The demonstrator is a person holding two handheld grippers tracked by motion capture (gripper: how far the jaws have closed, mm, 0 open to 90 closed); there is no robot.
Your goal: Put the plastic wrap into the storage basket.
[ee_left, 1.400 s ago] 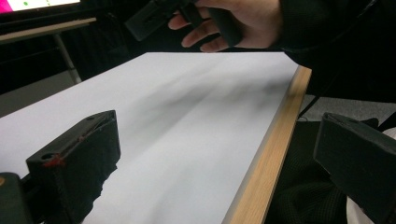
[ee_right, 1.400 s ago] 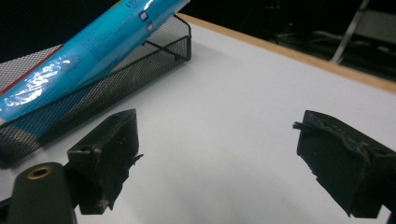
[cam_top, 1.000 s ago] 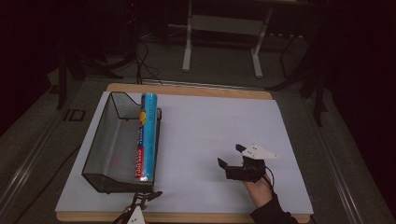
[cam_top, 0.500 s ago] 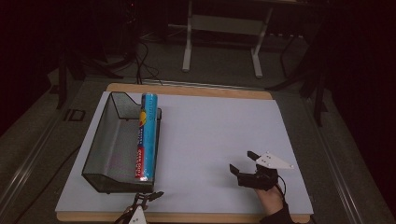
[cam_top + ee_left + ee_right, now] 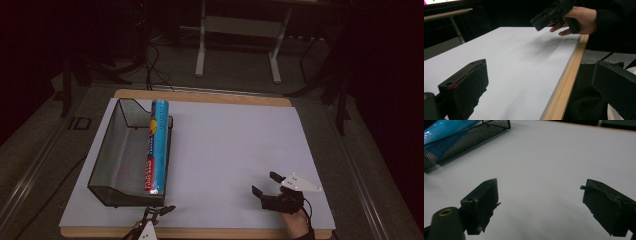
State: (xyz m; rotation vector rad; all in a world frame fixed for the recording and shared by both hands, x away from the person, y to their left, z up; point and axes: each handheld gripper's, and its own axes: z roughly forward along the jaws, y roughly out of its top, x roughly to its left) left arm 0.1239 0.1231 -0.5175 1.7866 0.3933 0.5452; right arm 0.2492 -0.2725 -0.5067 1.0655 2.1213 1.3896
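Observation:
A black wire-mesh basket (image 5: 120, 150) stands at the left of the white table top (image 5: 230, 135). A long blue tube with printed labels (image 5: 157, 145) lies along the basket's right wall. My right gripper (image 5: 265, 183) hovers open over the front right of the table, held by a hand (image 5: 295, 222). In the right gripper view its jaws (image 5: 544, 202) stand wide apart over bare white surface, with the basket (image 5: 466, 138) and blue tube (image 5: 444, 128) far off at upper left. My left gripper (image 5: 161, 210) sits open at the front edge, below the basket.
The table's wooden rim (image 5: 564, 85) runs between the left gripper's jaws (image 5: 539, 90) in the left gripper view, and the other hand with its gripper (image 5: 554, 12) shows beyond. Metal stand legs (image 5: 200, 50) and cables lie on the dark floor behind the table.
My right gripper has drifted to the right and back toward the front edge, staying open. The left gripper, basket and tube have not moved.

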